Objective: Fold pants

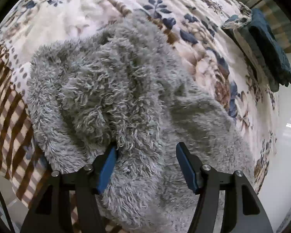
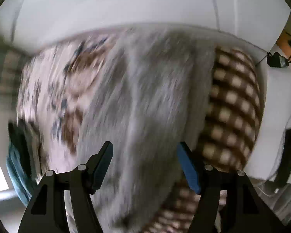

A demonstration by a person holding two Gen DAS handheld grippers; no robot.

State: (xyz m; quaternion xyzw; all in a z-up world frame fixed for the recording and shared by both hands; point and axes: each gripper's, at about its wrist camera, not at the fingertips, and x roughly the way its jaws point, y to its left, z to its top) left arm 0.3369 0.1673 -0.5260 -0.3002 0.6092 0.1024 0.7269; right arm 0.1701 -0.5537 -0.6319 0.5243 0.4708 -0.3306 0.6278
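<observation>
The grey fluffy pants (image 1: 114, 89) lie bunched on a floral bedspread (image 1: 83, 17), with folds and a flap toward the right. My left gripper (image 1: 145, 147) is open just above the near part of the pants, its blue pads (image 1: 107, 169) spread wide with fleece between them but not pinched. In the right wrist view the pants (image 2: 145, 97) appear as a blurred grey strip running away from me. My right gripper (image 2: 145, 147) is open over that strip, holding nothing.
A dark teal cloth (image 1: 267, 44) lies at the bed's far right edge. A brown checked blanket (image 2: 232, 106) borders the pants. White floor (image 1: 289, 136) lies beyond the bed's right side. White wall (image 2: 126, 3) and a black plug with cables (image 2: 277, 60) sit behind.
</observation>
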